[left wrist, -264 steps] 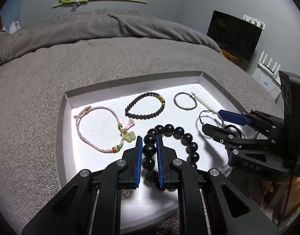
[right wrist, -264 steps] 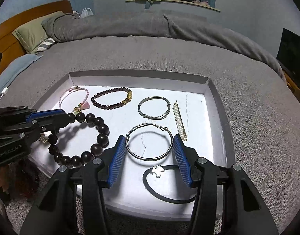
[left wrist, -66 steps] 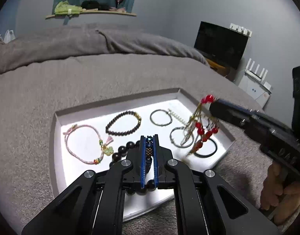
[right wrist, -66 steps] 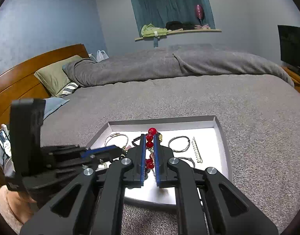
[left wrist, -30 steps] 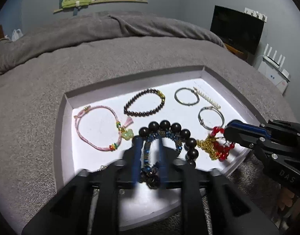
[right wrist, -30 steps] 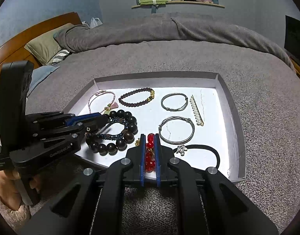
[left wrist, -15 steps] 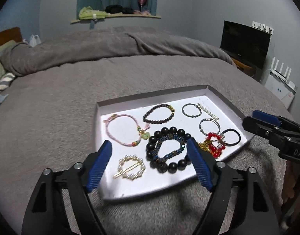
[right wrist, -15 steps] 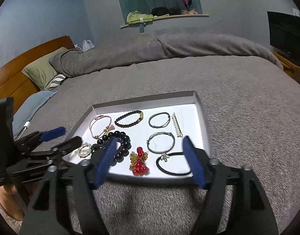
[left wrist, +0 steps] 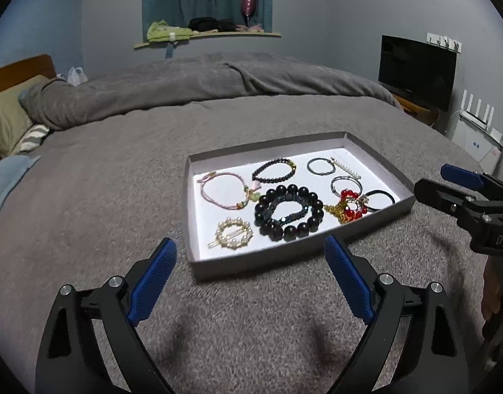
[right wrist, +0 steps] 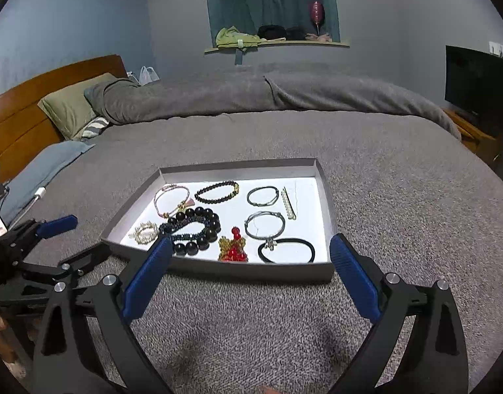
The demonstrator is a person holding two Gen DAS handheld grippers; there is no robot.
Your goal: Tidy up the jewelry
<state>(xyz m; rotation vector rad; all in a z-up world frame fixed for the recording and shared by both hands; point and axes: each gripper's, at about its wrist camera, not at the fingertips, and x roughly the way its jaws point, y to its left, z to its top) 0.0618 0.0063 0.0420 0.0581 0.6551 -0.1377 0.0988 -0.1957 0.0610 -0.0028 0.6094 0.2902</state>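
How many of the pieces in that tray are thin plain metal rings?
2, both toward the tray's right side: one metal ring in the far row beside the pearl clip, the other metal ring just nearer, touching the black hair tie. None looks hidden.

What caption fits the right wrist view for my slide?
Open right gripper, empty, over grey bedding before the jewelry tray.

A bedroom in a home: a wide bed (right wrist: 284, 151) under a grey blanket, pillows (right wrist: 70, 108) against a wooden headboard (right wrist: 28, 111), a curtained window (right wrist: 267, 0), a television (left wrist: 415, 72) beside the wall.
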